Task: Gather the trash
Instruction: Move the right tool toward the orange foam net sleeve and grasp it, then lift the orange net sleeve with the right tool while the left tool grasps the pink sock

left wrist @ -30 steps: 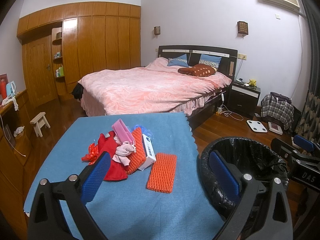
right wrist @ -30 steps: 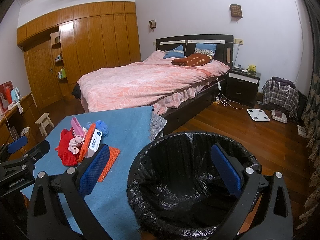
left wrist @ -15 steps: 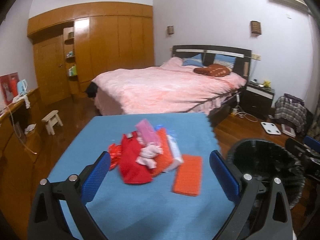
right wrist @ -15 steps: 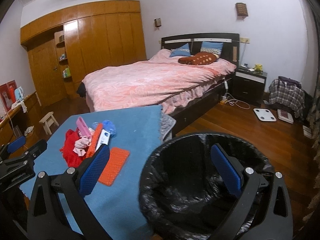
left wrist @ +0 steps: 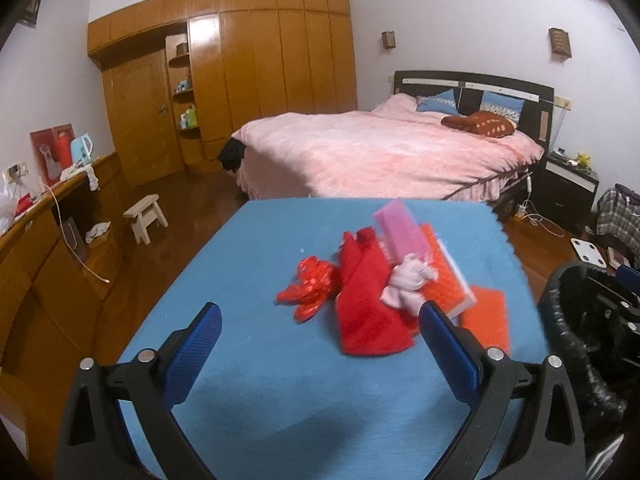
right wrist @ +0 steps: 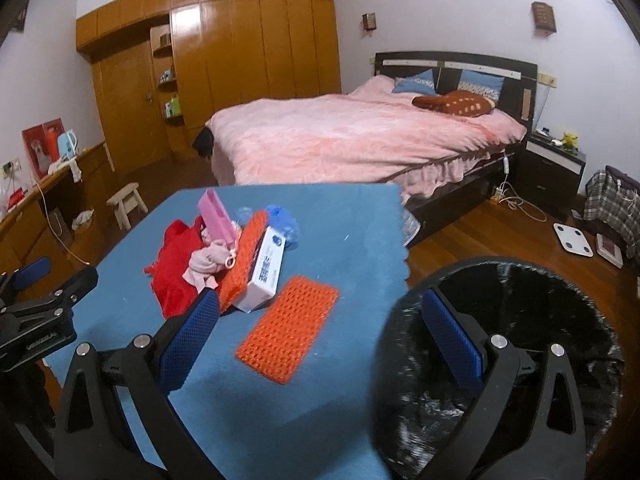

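Bare blue tablecloth (left wrist: 256, 380) lies before the trash pile (left wrist: 372, 292).

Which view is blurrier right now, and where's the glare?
Left wrist: motion smear across the trash pile; tool stays sharp. Right wrist: pile crisp, white box barcode visible, but bin rim smeared. Both: lamp glare on wardrobe doors, strong fisheye bending.

A bedroom with pale walls (left wrist: 460, 8) and a glossy dark wood floor (right wrist: 500, 236). A bed (left wrist: 380, 152) with a pink cover and a dark headboard stands at the far wall, a nightstand (right wrist: 554, 164) just beside it. Wooden wardrobes (left wrist: 260, 72) fill the left wall. A small stool (left wrist: 146, 218) sits near a wooden counter (left wrist: 60, 208).
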Demonstrator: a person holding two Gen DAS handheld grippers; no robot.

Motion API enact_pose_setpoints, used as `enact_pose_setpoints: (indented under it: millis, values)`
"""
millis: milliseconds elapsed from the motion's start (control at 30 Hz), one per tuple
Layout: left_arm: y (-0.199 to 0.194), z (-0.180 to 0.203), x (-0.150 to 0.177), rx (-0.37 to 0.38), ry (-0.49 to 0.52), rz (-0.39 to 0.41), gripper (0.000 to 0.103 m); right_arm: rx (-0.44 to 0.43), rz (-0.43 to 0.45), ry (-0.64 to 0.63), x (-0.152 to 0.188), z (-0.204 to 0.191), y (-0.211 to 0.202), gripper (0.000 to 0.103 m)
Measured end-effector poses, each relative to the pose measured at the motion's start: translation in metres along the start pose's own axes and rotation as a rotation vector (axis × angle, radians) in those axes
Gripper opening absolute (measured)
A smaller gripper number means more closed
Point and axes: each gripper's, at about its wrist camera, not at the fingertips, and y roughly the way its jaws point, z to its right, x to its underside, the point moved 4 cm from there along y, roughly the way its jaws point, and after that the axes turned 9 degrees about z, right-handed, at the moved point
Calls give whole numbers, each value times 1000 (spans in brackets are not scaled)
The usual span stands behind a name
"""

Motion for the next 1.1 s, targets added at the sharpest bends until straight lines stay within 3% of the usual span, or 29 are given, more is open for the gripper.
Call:
enact_pose_setpoints:
  millis: [167,267,733,900,933,1100]
  values:
    - [20,-19,14,-2,-35,-31,97,-4,-60,-43,15,-14,30,93]
    - [28,-24,19,-2,-48,-49,95,-10,-89,-65,25,-22,48,83]
    - [52,-29,37,4,-45,-106,95,32,-250,-80,64,-19,111,82]
    - [57,-24,39,15,-39,-112,95,4,-281,-75,68,-19,118,75]
    - [57,-24,39,17,-40,-110,95,-12,-284,-73,69,-20,118,73]
    - [59,-19,36,22,-40,-107,95,-93,-288,-63,69,-28,117,37]
